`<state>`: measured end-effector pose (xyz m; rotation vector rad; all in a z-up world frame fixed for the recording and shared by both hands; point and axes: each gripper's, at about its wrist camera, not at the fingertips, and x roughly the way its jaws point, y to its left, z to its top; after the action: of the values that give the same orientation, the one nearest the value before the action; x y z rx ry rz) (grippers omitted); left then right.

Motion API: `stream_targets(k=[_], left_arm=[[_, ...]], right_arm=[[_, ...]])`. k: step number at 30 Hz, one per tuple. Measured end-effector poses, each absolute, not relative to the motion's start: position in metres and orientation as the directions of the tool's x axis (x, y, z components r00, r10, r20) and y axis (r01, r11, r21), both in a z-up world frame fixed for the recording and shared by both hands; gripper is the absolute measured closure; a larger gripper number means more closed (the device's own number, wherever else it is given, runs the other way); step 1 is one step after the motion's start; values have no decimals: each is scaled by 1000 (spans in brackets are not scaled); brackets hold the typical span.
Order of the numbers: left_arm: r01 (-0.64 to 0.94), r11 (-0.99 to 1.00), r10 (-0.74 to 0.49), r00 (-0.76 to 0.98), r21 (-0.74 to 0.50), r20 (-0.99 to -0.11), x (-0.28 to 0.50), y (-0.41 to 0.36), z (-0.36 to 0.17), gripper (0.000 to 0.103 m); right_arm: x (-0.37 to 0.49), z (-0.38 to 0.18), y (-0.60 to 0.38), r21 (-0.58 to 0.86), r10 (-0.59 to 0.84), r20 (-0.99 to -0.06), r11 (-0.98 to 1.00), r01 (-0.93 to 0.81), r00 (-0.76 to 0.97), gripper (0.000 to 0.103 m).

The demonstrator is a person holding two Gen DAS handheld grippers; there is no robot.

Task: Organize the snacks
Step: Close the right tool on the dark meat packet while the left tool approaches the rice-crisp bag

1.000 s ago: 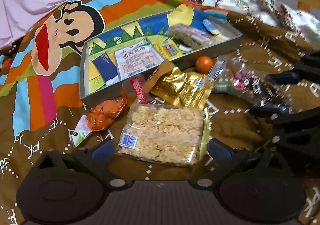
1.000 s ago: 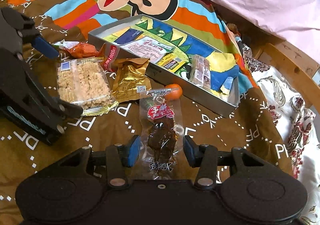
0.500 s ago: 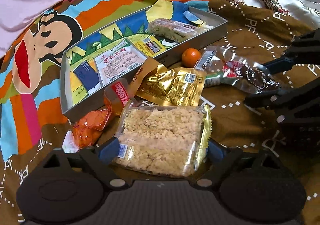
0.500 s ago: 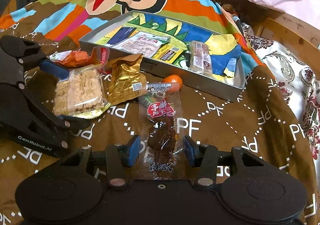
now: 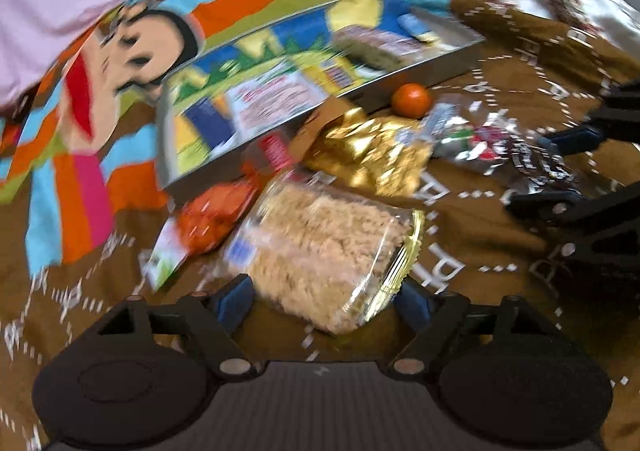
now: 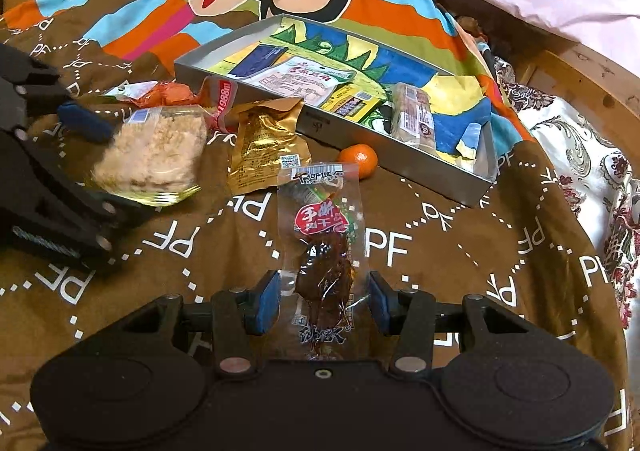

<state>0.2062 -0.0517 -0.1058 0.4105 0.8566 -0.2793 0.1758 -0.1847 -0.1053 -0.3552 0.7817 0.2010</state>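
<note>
Both grippers are at the pick-up step. The left gripper straddles the rice-crisp pack, fingers open; the right gripper brackets the dried-meat pouch, fingers parted. Next, each should close, lift, and carry to the tray beyond.

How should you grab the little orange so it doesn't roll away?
Take the orange across its round middle, coming down from above with the fingers on its left and right sides. It sits on the blanket close against the tray wall, with the top of the clear jerky bag in front, so a sideways approach looks blocked. Being round, it may slip if pinched off-centre.
</note>
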Motion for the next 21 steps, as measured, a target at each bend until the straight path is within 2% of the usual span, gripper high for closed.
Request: stream_targets(k=[3,6,8,16,21], left_arm=[[354,922,-88,583,155,-807,206,-36,-100,20],[342,938,-157,554,52,-817,206,-29,-93,10],[331,943,-178,557,20,-811,209,-29,-89,6],[182,980,-163,535,-76,-829,252,-31,-106,2],[144,986,-153,536,-88,-831,262,-34,-109,1]], right_arm=[[176,-104,-184,-222,61,-724,923,-315,688,54],[177,-103,-183,-203,76,-730,925,-322,679,54],[177,-103,-184,-200,77,-732,925,-322,677,54],[184,-107,-184,-179,76,-745,934,-308,663,54],[185,-110,-181,-191,69,-746,931,-312,663,54]])
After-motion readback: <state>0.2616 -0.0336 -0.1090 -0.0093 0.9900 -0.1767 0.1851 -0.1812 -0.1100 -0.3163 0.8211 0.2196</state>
